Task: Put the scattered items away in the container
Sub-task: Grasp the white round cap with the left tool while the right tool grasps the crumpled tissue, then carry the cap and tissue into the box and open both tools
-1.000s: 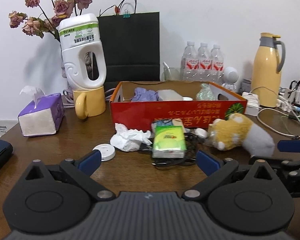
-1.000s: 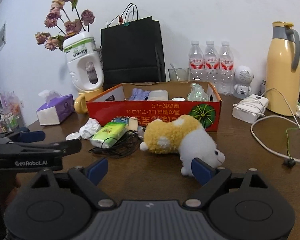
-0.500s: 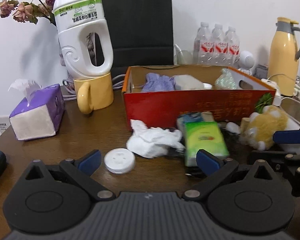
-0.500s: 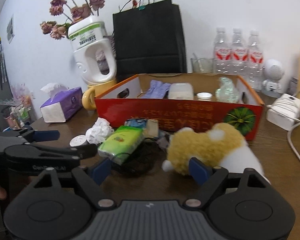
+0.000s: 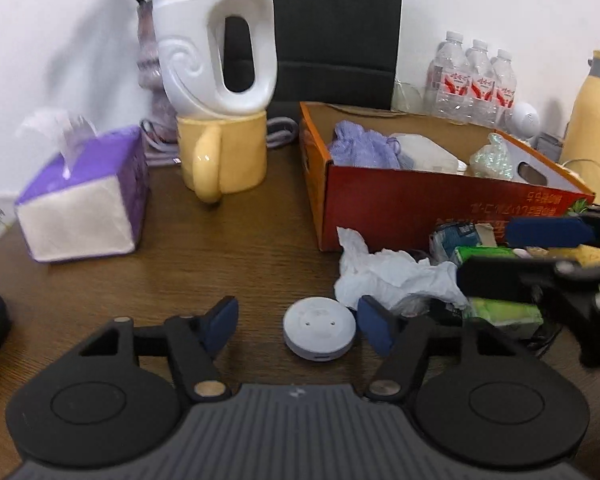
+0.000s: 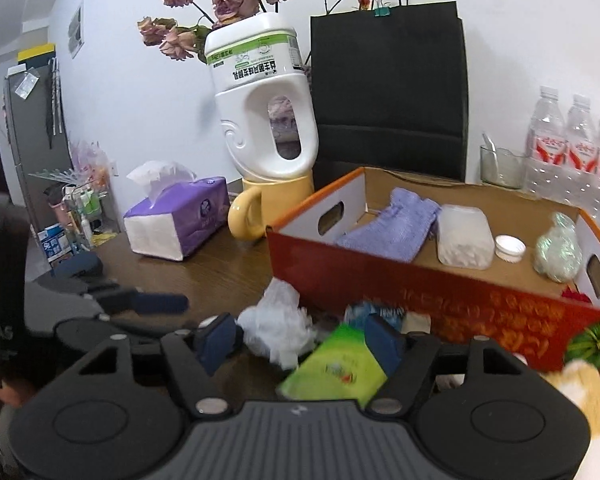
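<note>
- The left claw (image 5: 298,326) is closing, and the small round white plastic cap (image 5: 319,333) lies on the brown wooden surface (image 5: 228,256) between its two blue pads. The cap sits close to the right pad, and the pads do not press on it.
- The right claw (image 6: 302,338) is closing too. The crumpled white paper tissue (image 6: 278,326) and the top of the green tissue pack (image 6: 336,368) lie between its pads, with no squeeze that I can see.
- The red cardboard box (image 6: 440,300) stands just behind that pile.
- Inside the box I count one purple knitted cloth (image 6: 396,226), one clear plastic tub (image 6: 464,236), one white bottle lid (image 6: 510,248) and one shiny crumpled wrapper (image 6: 558,250).
- Three clear water bottles (image 5: 476,76) stand behind the box.
- One yellow mug (image 5: 224,156) holds one big white jug (image 5: 216,56).
- One purple tissue box (image 5: 84,204) sits to the left.
</note>
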A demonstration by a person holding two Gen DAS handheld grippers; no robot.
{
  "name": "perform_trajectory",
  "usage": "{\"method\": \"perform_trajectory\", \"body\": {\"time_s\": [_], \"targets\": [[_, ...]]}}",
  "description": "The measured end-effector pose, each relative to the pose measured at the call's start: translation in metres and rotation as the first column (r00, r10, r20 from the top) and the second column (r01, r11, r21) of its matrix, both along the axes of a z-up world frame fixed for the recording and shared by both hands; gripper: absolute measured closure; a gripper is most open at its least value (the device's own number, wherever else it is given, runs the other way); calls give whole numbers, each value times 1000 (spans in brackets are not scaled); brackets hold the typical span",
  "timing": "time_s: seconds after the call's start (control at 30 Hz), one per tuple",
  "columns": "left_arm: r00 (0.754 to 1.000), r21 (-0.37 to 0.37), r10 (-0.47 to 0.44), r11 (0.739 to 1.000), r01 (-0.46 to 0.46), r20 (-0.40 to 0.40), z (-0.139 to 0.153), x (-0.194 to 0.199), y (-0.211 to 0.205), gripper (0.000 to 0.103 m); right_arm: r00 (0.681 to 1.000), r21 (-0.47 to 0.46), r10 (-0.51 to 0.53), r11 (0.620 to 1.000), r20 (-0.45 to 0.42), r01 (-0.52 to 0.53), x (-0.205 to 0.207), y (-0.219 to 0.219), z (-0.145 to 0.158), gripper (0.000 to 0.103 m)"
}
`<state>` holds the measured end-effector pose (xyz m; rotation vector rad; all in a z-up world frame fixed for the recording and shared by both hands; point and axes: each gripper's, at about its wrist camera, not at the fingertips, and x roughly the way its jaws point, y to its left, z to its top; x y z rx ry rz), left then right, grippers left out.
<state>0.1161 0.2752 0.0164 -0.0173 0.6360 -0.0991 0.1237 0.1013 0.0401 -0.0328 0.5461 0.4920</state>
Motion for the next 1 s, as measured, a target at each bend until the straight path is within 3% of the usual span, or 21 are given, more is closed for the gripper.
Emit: {"method": "perform_trajectory", "body": {"time_s": [0.03,0.1,0.23,0.4,0.5,0.57,0.63,0.77,0.9,1.0], "targets": [[1000,-12,-12,1000,12,-7,-1,1,1,41,1000,2,7,1000,-5,-7,3,-1,1,32],[1000,-31,-26,999,26,-9,-1,1,2,62,999,-7,25,1000,-28,-25,10,1,3,32],[1000,-31,-10,999,10,-11,0,-2,4,63,995,-25,74,997,-59,-76,18,14,1,35],[990,-68,139,988,-138,9,12,-15,25,63,990,-99,111,988,-84,-119,33,36,-9,47],[978,-126,208,971,-205,9,21,-24,40,63,990,-170,115,977,-85,-129,41,49,-18,56],[974,-141,226,965,-221,20,27,-27,42,63,989,-223,120,965,-88,-137,42,58,-27,68],[973,-133,226,967,-218,44,35,-30,39,63,989,-206,122,969,-88,-138,40,60,-27,76],[976,-98,192,978,-183,102,49,-42,23,63,994,-168,106,980,-18,-107,13,47,-2,78],[978,-87,152,986,-141,141,60,-60,0,63,998,-57,41,998,39,-39,-29,2,33,77],[979,-55,74,996,-65,190,63,-78,-28,63,998,30,-33,999,49,31,-62,-41,46,76]]}}
